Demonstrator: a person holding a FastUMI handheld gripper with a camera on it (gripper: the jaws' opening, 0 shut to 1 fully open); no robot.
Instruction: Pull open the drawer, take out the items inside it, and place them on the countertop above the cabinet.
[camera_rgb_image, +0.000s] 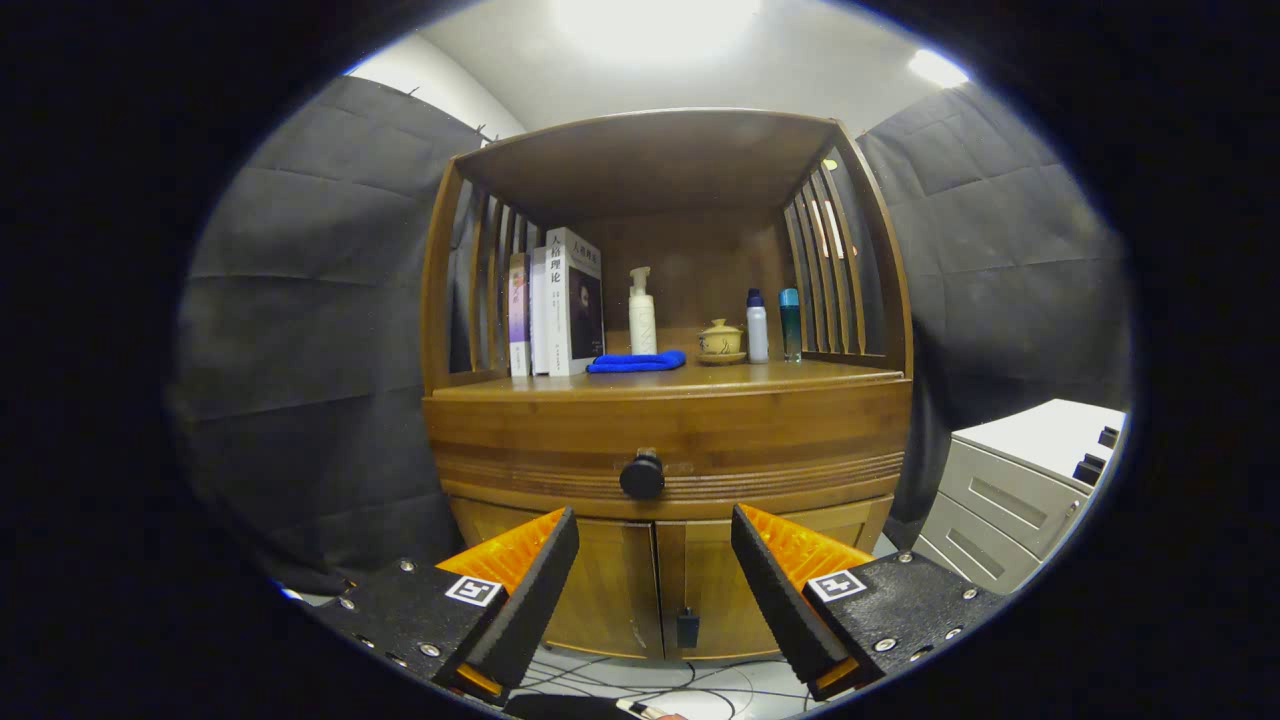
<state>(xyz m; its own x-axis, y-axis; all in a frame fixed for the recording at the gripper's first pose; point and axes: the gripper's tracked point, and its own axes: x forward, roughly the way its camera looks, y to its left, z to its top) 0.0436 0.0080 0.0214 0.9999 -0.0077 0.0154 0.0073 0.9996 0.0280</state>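
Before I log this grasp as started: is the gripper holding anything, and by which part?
Nothing is held. The gripper is open, the drawer knob beyond its fingers, untouched.

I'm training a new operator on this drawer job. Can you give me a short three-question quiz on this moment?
1. True or false: the drawer is already pulled open.
2. Are the tool fingers (a) open, short of the knob, or (b) clamped on it?
3. Which item lies flat on the countertop just ahead of the pump bottle?

Key: 1 false; 2 a; 3 the blue cloth.
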